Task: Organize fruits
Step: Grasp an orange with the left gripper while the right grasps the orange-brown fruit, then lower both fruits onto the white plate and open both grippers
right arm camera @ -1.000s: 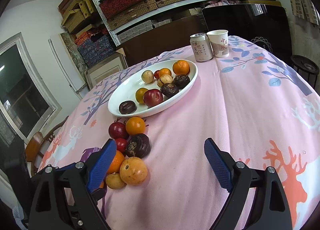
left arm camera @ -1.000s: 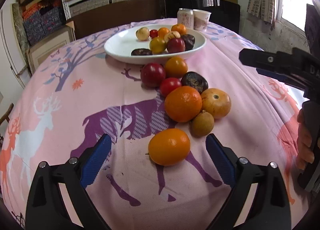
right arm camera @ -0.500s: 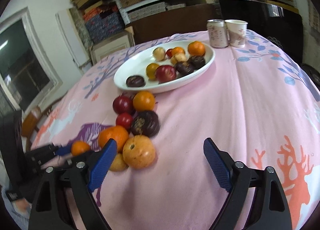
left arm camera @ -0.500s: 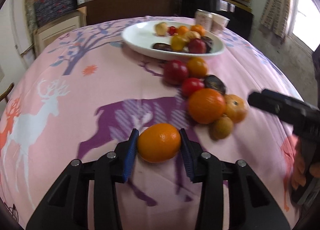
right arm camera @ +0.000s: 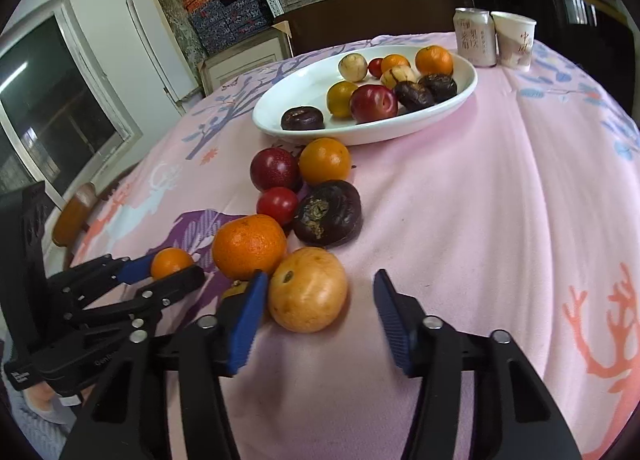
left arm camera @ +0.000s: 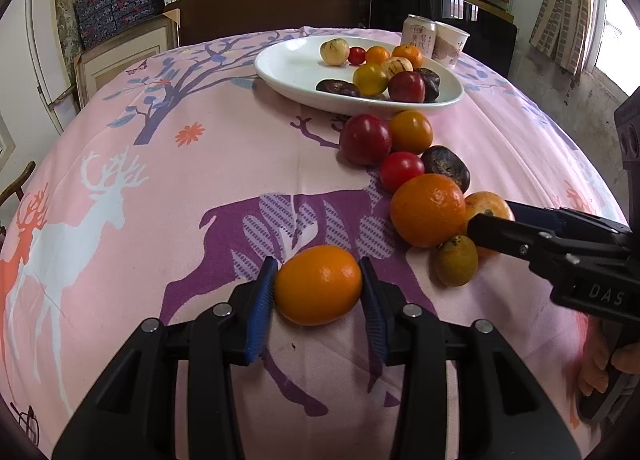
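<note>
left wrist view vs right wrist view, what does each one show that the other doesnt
Only the left wrist view shows the left gripper head-on, both pads pressed on the small orange.

Only the right wrist view shows the right gripper closing around the pale orange fruit, with its right pad not yet touching, and a dark window.

Both show the white plate holding fruit, the loose fruit lying before it, the can and the paper cup.

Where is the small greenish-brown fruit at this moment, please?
In the left wrist view the greenish-brown fruit lies on the tablecloth at right, just below the large orange, beside the right gripper.
</note>
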